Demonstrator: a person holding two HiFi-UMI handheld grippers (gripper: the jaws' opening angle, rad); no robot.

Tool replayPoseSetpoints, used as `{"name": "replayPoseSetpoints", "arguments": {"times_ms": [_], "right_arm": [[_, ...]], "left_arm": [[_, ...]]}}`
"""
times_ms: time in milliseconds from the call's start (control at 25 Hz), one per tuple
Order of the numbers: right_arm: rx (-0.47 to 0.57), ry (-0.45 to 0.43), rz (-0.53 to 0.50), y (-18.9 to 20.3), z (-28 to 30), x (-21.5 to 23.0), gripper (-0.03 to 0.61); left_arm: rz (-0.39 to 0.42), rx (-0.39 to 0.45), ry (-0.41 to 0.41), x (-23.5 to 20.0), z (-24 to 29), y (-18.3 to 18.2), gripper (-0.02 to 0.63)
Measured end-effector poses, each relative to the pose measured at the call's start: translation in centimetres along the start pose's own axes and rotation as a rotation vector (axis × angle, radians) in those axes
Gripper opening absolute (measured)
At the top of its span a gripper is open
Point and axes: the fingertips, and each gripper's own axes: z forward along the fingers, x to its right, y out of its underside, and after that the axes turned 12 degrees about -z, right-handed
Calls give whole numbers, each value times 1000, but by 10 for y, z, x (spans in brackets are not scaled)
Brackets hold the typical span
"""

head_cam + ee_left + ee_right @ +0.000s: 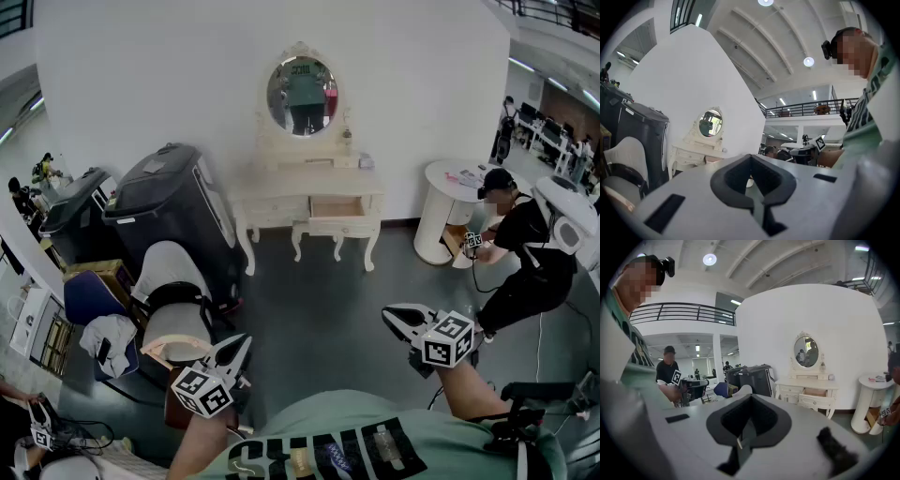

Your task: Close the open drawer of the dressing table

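Currently, the dressing table (pixel 281 202) stands against the white wall at the far side of the room, its drawer (pixel 336 208) on the right of the frame pulled out and open. Left gripper (pixel 244 341) and right gripper (pixel 388 313) are held low near the wearer, well apart from the table; each has its jaws together, nothing between them. A dark bin (pixel 173 202) stands just left of the table

left gripper (pixel 239 349) — fingers together, empty | right gripper (pixel 392 316) — fingers together, empty
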Motion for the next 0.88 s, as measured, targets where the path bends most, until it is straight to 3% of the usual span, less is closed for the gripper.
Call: {"name": "replayPoseSetpoints", "arguments": {"times_ms": [480, 880], "right_arm": [[-1, -5, 12, -5, 16, -8, 11], [20, -11, 59, -25, 61, -32, 11]], "left_arm": [[-4, -8, 27, -13, 0, -3, 9], [-6, -17, 37, -46, -31, -25, 9]]}}
